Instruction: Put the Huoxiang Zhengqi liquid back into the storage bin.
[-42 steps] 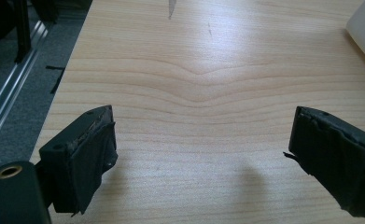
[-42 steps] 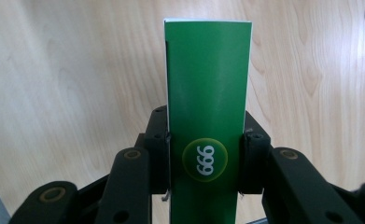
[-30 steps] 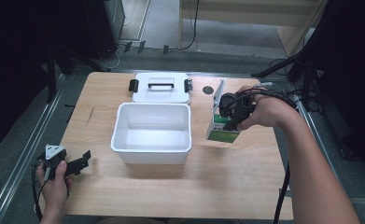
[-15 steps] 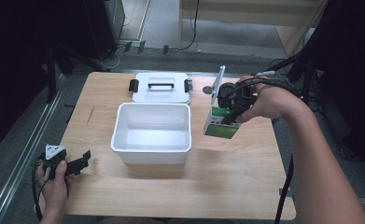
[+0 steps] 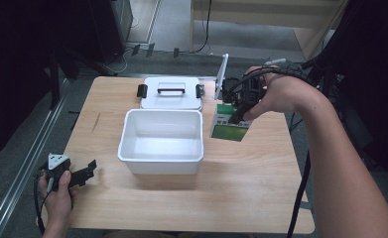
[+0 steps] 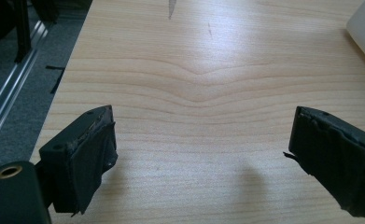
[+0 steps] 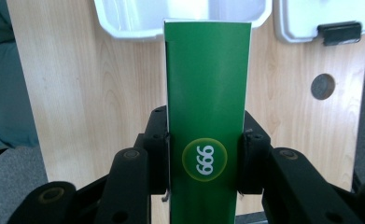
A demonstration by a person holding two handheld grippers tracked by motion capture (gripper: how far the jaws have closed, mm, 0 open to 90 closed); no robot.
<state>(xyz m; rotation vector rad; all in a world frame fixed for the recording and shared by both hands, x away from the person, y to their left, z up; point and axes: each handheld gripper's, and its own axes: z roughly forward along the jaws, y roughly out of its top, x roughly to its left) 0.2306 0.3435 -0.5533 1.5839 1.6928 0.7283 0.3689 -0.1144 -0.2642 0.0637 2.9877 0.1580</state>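
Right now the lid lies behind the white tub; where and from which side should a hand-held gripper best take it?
Probably by the dark handle at the middle of the white lid, coming straight down from above. The lid lies flat on the table, so its edges offer little, while the handle is a narrow bar that jaws could close across.

Pale wood-grain table (image 5: 261,198) on grey carpet floor (image 5: 13,163); metal floor rail (image 5: 25,163) at left, light wooden furniture (image 5: 261,12) behind; bkgd dark.

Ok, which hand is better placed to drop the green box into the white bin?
Right. The right gripper already clamps the green box beside the white bin; the left gripper sits open at the table's near-left corner.
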